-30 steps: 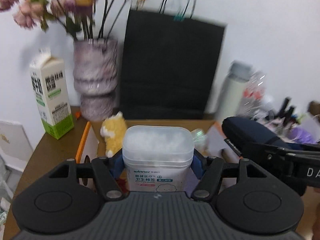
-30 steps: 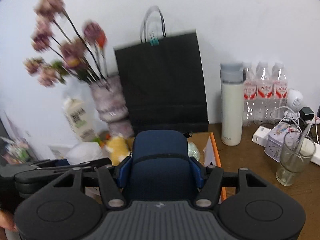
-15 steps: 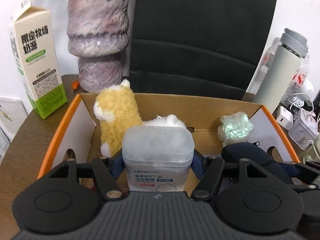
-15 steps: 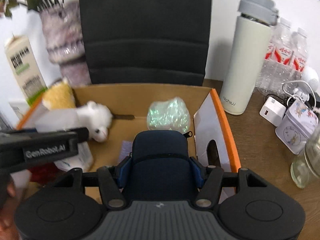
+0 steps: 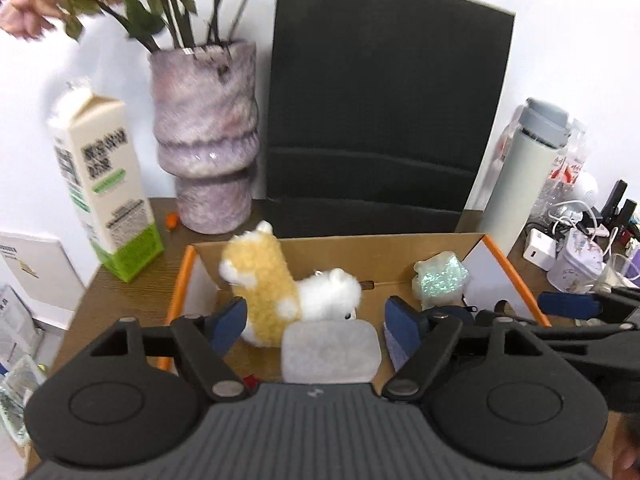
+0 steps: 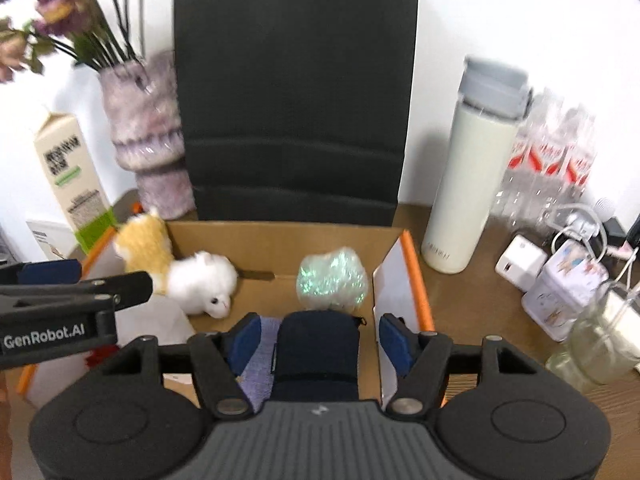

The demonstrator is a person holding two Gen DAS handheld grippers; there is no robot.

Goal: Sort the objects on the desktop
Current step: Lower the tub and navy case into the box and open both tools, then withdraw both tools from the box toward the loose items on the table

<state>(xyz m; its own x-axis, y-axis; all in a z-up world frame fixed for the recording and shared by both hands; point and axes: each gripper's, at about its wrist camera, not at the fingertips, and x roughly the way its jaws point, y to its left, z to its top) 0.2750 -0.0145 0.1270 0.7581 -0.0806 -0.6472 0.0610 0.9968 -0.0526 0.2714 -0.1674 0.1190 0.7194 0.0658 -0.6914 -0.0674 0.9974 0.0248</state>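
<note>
An orange-rimmed cardboard box (image 5: pixel 502 258) (image 6: pixel 416 280) sits on the wooden desk. In it lie a yellow plush alpaca (image 5: pixel 260 276) (image 6: pixel 146 246), a white plush (image 5: pixel 332 296) (image 6: pixel 202 282) and a shiny green bundle (image 5: pixel 440 280) (image 6: pixel 332 280). My left gripper (image 5: pixel 316 326) is open above the cotton swab box (image 5: pixel 330 354), which rests in the cardboard box apart from the blue pads. My right gripper (image 6: pixel 318 340) is open around the dark blue case (image 6: pixel 316 352), which lies in the box with gaps to both pads.
Behind the box stand a black paper bag (image 5: pixel 384 120), a purple vase (image 5: pixel 204 136) with flowers and a milk carton (image 5: pixel 104 184). To the right are a white thermos (image 6: pixel 476 176), water bottles (image 6: pixel 556 160), a tin (image 6: pixel 560 292), a glass (image 6: pixel 600 340) and chargers.
Both grippers have opened and let go: the cotton swab box and the dark blue case now lie in the cardboard box. Both grippers have pulled back and up.
</note>
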